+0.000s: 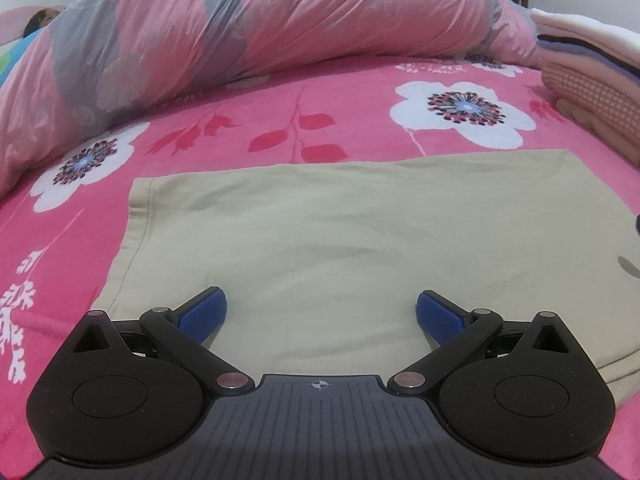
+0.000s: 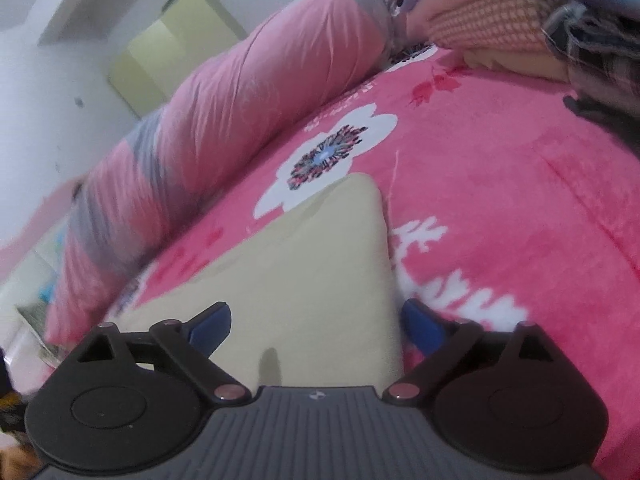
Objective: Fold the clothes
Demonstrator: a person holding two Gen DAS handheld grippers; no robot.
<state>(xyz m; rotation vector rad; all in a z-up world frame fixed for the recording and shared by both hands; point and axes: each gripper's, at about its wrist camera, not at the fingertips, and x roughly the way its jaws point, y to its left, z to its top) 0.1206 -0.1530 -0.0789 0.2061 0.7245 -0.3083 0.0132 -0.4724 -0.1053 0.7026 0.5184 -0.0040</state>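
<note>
Left claw (image 1: 322, 312) hangs wide open over the beige cloth (image 1: 340, 240), which lies flat on the pink flowered bed (image 1: 280, 120), blue pads (image 1: 202, 316) spread apart with nothing between them. Right claw (image 2: 316, 326) is wide open too, tilted over the cloth's (image 2: 304, 272) right edge, one pad over the beige, the other beside it above the bedspread. A rolled pink-and-grey duvet (image 1: 240, 32) lies behind, and folded laundry (image 1: 592, 92) is stacked at the far right.

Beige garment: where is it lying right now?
The beige garment lies flat on the pink floral blanket, directly ahead of both open grippers, with the rolled duvet beyond.
</note>
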